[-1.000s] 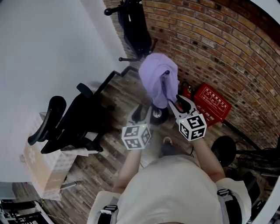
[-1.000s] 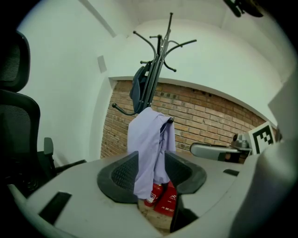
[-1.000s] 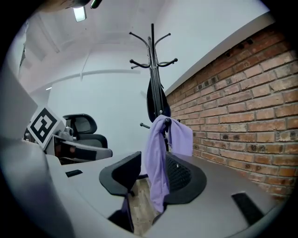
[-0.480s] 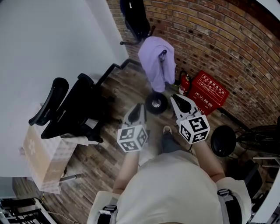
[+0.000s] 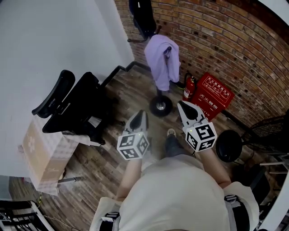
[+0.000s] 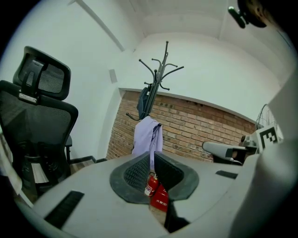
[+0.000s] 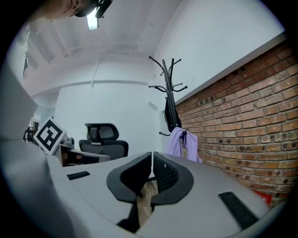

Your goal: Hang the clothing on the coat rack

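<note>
A lavender garment (image 5: 160, 58) hangs on the black coat rack (image 5: 160, 106) by the brick wall, with a dark garment (image 5: 143, 13) higher on the same rack. Both show in the left gripper view, lavender garment (image 6: 146, 137) on rack (image 6: 160, 69), and in the right gripper view, garment (image 7: 179, 142) on rack (image 7: 168, 88). My left gripper (image 5: 140, 115) is shut and empty, well short of the rack. My right gripper (image 5: 183, 106) is closing, its tips nearly together (image 7: 152, 155), nothing between them. Neither touches the clothing.
A black office chair (image 5: 74, 110) stands at the left by the white wall, a cardboard box (image 5: 40, 162) beside it. A red case (image 5: 216, 94) and a fire extinguisher (image 5: 188, 86) sit against the brick wall. A dark round fan (image 5: 228, 145) is at the right.
Both grippers have drawn back from the lavender garment and their jaws have closed. The garment stays hanging on the rack.
</note>
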### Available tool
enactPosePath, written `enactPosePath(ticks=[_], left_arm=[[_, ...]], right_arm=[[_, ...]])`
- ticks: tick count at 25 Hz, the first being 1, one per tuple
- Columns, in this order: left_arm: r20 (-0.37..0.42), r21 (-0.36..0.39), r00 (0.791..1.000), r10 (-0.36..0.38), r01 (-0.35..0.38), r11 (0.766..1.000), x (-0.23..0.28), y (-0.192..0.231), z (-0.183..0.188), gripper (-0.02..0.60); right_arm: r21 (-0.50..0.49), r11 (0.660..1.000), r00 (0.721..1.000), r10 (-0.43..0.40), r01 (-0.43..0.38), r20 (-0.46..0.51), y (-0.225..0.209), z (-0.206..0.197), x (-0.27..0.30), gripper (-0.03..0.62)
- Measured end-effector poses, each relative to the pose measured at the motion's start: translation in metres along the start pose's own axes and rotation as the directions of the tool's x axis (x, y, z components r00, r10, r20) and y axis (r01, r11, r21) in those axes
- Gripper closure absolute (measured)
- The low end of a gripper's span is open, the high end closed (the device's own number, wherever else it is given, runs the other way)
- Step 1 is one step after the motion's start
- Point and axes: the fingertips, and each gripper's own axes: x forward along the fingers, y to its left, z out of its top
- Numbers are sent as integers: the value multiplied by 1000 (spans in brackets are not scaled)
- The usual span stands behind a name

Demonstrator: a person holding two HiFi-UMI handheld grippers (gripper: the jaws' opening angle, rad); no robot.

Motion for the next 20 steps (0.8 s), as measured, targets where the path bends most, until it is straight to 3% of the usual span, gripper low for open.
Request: enactPosePath(ticks=[20], left_arm=[[-3,8,1000,-30,30,1000,-11,-11,0,560]], right_arm=[[-21,999,1000,26,-26,-5,13,0,-9,594]])
